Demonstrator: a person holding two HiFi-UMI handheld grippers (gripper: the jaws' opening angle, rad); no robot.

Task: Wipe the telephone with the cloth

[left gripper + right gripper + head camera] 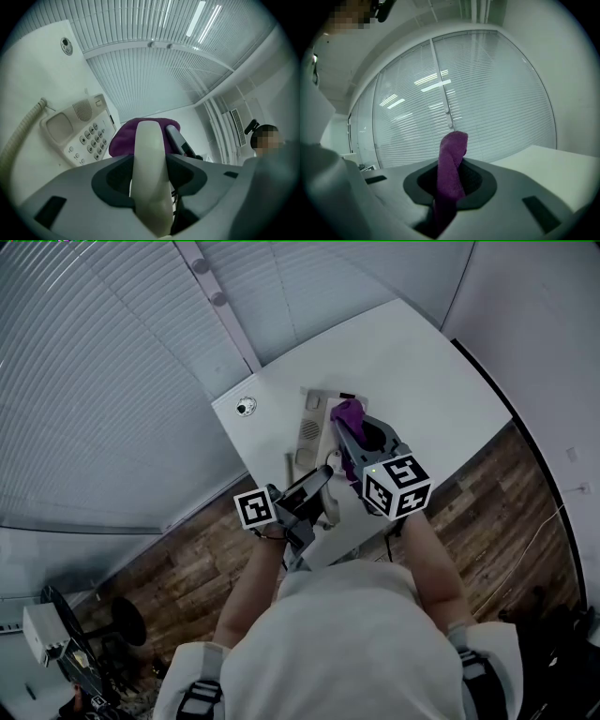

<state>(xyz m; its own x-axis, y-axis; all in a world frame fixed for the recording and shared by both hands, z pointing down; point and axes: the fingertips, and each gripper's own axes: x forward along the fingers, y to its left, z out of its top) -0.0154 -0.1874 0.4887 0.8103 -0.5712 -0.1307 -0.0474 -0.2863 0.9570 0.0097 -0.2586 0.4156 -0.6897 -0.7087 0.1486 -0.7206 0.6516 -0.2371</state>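
The cream telephone base [79,133] with its keypad lies on the white table [422,362], a coiled cord [21,136] running off its left side. My left gripper [307,491] is shut on the cream handset [148,154], which is lifted off the base and stands up between the jaws. My right gripper [352,435] is shut on a purple cloth [451,164]. The cloth [123,136] bunches against the far end of the handset, just right of the base. In the head view the cloth [347,413] hangs over the base [312,423].
A small round fitting [246,407] sits in the table near its left corner. Closed window blinds [103,381] run behind the table. Wood floor [187,568] shows below the near table edge. The person's torso fills the bottom of the head view.
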